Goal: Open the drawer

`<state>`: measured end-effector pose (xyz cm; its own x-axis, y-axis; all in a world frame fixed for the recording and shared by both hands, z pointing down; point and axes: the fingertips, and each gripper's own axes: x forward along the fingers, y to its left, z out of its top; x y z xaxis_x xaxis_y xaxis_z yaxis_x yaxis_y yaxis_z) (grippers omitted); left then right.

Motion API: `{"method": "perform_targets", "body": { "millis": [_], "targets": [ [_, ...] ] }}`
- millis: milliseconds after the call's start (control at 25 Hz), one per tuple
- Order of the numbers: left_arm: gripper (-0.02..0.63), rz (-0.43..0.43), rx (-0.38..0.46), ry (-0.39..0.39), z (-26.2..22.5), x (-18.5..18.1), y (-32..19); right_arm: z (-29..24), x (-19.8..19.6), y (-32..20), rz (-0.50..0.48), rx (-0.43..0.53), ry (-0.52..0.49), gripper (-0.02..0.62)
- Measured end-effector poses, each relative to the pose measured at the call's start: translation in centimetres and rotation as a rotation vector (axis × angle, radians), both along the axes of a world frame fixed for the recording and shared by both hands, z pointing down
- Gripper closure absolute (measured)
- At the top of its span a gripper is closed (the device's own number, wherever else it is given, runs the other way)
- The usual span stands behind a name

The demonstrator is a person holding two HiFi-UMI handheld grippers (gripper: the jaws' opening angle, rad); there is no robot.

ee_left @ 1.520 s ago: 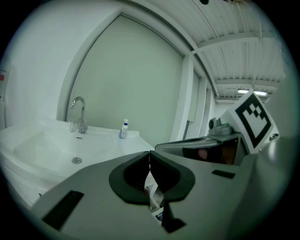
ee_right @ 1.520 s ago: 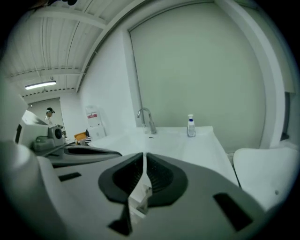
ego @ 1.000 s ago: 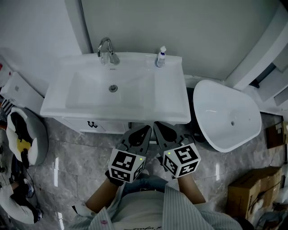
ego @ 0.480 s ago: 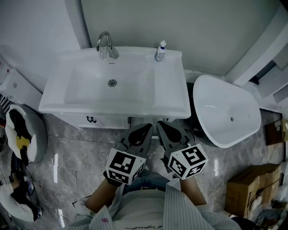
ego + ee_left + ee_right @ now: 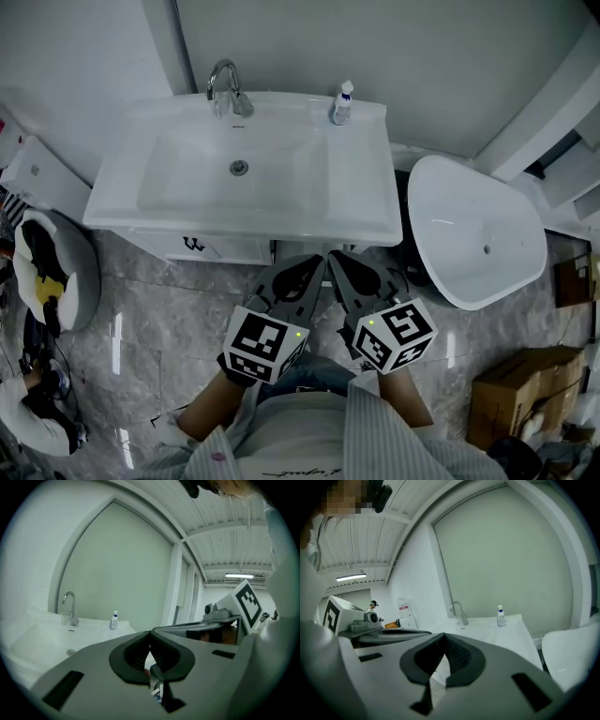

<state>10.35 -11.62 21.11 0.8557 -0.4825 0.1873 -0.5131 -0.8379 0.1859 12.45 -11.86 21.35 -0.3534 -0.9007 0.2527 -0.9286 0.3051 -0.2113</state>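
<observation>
A white vanity stands under the sink (image 5: 366,211). Its white drawer front (image 5: 220,249), with a small dark handle (image 5: 193,245), shows just below the sink's front edge. My left gripper (image 5: 314,266) and right gripper (image 5: 330,262) hang side by side in front of the vanity, their tips close together near the sink's front edge and to the right of the handle. In the left gripper view the left gripper (image 5: 150,641) is shut with nothing held. The right gripper (image 5: 443,641) is likewise shut and holds nothing. Neither touches the drawer.
A faucet (image 5: 223,86) and a small soap bottle (image 5: 342,103) stand at the back of the sink. A white oval tub (image 5: 478,234) sits at the right, with cardboard boxes (image 5: 516,398) beyond it. A round cushion (image 5: 52,281) with dark items lies at the left on the marble floor.
The head view has shifted a little, so the sink sits slightly higher in the frame. Both grippers stay shut in much the same place in front of the vanity.
</observation>
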Motion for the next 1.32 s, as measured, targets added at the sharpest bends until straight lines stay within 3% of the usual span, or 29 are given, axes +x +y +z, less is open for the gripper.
{"method": "perform_targets", "body": {
  "millis": [1320],
  "targets": [
    [0.589,-0.023,-0.001,-0.02,0.61,-0.11,0.03,1.04,-0.28,0.05,-0.025,-0.031,-0.008,0.588]
  ]
}}
